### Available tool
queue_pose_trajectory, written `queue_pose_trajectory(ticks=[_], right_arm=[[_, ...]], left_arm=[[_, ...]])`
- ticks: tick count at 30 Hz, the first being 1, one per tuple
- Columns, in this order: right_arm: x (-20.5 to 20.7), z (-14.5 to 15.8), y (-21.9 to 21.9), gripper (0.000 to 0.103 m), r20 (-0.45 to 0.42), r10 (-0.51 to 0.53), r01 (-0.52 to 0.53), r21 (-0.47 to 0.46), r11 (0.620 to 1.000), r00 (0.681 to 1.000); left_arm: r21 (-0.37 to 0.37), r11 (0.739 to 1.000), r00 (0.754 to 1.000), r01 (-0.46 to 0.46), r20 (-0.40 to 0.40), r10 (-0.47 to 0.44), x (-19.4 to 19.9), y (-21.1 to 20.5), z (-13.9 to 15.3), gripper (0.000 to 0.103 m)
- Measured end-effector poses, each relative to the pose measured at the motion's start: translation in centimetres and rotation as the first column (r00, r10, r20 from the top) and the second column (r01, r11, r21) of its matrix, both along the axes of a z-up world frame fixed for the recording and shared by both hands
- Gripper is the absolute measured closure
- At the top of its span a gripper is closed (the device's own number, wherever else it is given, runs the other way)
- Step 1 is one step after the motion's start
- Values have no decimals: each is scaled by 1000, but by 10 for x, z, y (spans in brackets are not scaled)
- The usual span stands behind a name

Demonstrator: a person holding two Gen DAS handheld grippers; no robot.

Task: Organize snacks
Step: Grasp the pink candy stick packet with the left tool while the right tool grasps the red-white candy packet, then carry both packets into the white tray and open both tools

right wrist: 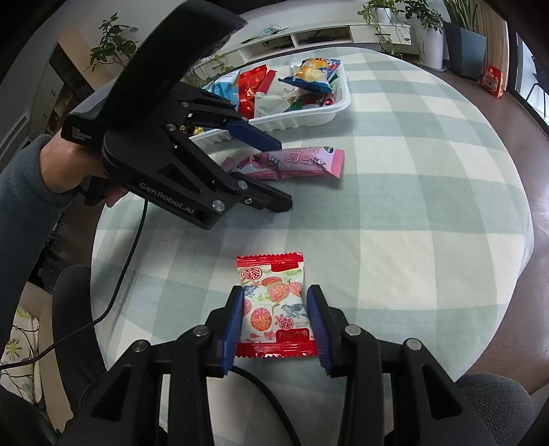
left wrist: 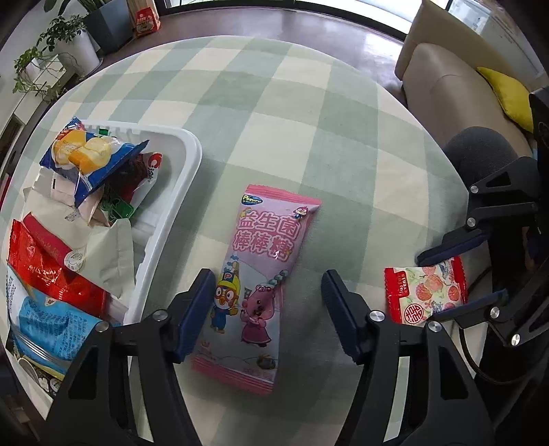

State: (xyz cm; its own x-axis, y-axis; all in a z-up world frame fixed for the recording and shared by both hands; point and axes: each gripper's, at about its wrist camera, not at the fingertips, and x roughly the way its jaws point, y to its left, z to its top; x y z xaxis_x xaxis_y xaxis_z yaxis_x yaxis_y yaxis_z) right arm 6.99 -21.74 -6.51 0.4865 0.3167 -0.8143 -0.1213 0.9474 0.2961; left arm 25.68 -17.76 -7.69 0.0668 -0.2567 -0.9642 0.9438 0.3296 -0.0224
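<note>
A long pink lollipop packet [left wrist: 260, 260] lies flat on the checked tablecloth beside the white tray [left wrist: 185, 164]. My left gripper [left wrist: 267, 308] points down over the packet's lower half with its jaws open. The left pad touches the packet's edge and the right pad stands clear of it. From the right wrist view, the left gripper [right wrist: 279, 173] straddles that pink packet [right wrist: 291, 161]. A small red and white lychee snack packet [right wrist: 271, 305] lies near the table's edge, and my right gripper [right wrist: 274, 322] is shut on its two sides. The same packet [left wrist: 435, 291] shows at the right of the left wrist view.
The white tray [right wrist: 308, 118] holds several snack bags piled up. A person's hand [right wrist: 68, 164] holds the left gripper. A sofa with a yellow cushion [left wrist: 507, 92], potted plants [left wrist: 68, 44] and a red bag [left wrist: 145, 19] on the floor ring the round table.
</note>
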Motion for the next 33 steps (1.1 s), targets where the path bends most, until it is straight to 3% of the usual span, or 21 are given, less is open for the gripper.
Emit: queue_pose_trajectory(ticks=[4, 8, 9, 12, 21, 23, 33], right_arm=[[-1, 0, 1, 63, 3, -2, 2, -8, 1000, 1000], [-1, 0, 1, 63, 2, -3, 3, -14, 1000, 1000], [-1, 1, 1, 63, 2, -3, 3, -16, 1000, 1000], [0, 1, 2, 62, 2, -5, 5, -23, 1000, 1000], [-4, 1, 4, 63, 7, -31, 31, -32, 999, 999], [-5, 1, 3, 63, 8, -41, 41, -27, 999, 999], [-9, 1, 9, 64, 15, -52, 52, -37, 998, 999]], left_arm=[[-14, 995, 994, -101, -35, 101, 14, -3, 0, 40], [-16, 991, 991, -132, -12, 132, 10, -6, 0, 41], [-18, 990, 990, -142, -12, 142, 10, -5, 0, 44], [-27, 987, 987, -158, -2, 158, 6, 0, 5, 72], [-88, 976, 980, -199, 16, 201, -22, 19, 5, 77], [-119, 967, 974, -226, 5, 228, -28, 30, 5, 84], [-250, 897, 929, -364, -27, 369, -54, 81, 13, 86]])
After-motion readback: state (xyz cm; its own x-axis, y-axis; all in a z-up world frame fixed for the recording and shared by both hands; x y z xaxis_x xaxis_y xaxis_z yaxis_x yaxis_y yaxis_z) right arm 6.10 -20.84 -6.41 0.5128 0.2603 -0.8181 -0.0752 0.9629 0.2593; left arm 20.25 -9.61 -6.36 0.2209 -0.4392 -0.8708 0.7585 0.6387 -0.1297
